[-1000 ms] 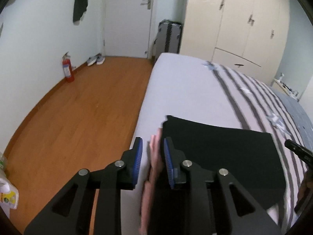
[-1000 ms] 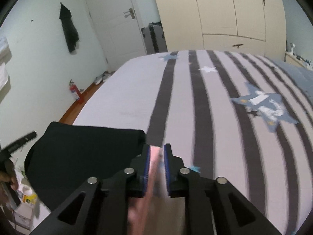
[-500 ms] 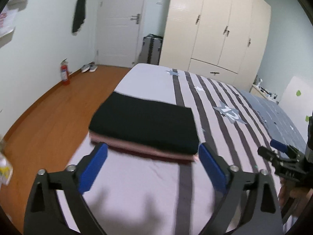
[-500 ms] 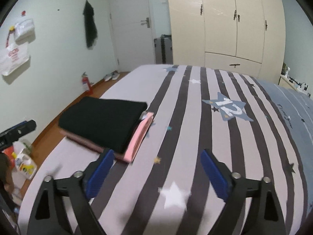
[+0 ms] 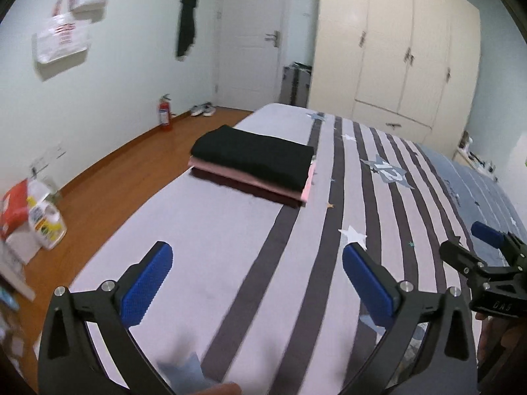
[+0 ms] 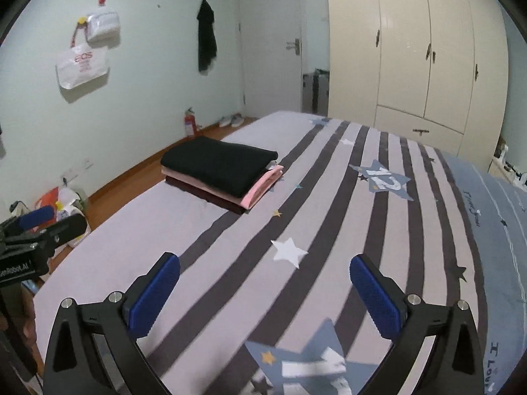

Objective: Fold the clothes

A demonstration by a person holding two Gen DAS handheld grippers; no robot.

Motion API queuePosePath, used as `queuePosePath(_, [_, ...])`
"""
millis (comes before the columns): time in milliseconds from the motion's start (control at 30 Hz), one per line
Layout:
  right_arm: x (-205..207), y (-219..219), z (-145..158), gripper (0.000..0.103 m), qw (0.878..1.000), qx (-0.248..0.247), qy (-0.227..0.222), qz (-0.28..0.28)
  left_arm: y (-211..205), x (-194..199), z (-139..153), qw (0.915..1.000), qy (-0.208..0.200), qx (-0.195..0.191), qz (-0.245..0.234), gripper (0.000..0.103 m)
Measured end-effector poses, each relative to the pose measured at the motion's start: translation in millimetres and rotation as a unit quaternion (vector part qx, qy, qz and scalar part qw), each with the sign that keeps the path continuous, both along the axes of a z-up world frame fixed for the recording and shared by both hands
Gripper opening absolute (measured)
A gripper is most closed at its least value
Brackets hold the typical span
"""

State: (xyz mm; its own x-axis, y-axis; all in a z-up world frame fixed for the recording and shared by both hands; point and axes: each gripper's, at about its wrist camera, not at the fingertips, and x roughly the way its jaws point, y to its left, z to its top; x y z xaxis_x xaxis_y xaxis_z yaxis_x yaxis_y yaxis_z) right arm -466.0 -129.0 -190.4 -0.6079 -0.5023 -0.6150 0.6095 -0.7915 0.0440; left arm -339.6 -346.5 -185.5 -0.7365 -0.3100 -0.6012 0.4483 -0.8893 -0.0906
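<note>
Ahead of both pairs of fingers stretches the bed (image 6: 329, 230), its striped, star-printed cover flat and bare under you, which gives a wide working surface for any further folding. Well beyond your fingertips, toward the bed's far left edge, sits the stack of folded clothes (image 5: 253, 168): a black piece on top, a pink one under it and a dark maroon one at the bottom, edges roughly squared, so it looks parked out of the way to keep the near cover free. Your left gripper (image 5: 257, 275) hangs over the near part of the cover with its blue pads (image 5: 146, 284) spread wide and nothing between them; the jaws have just been opening, and the stack is far out of their reach. Your right gripper (image 6: 265, 294) is likewise released, jaws just opened to their widest, only striped cover showing in the gap. Both tools tilt downward, apart from each other, touching no cloth. No unfolded garment shows within reach, so the folding seems done or waiting on another piece.
</note>
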Motion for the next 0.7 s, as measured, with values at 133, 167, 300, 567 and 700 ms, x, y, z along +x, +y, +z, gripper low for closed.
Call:
queuePosePath(133, [20.5,21.0,-20.5,0.102,1.000,-0.008,-0.005,0.012,20.1,31.6,-20.3,0.9999,0.005,0.002,0.016,0.102])
queuePosePath(167, [27.2,24.4,-26.7,0.102,1.000,-0.012,-0.002,0.015,25.2,39.6,-24.9,0.9998,0.010,0.000,0.016,0.102])
queuePosePath(300, [56.5,34.3,-47.2,0.102,0.999,-0.028,0.014,0.035,50.8,69.1,-38.4,0.9996,0.019,-0.021,0.007,0.102])
queuePosePath(567, [136.5,64.9,-27.6,0.102,0.996,-0.063,0.040,0.058,106.1,148.0,-9.2,0.9974,0.058,-0.035,0.025,0.102])
queuePosePath(700, [179.4,93.8,11.6,0.102,0.997,-0.060,0.037,0.043,137.2,199.0,31.8,0.9966,0.067,-0.034,0.035,0.102])
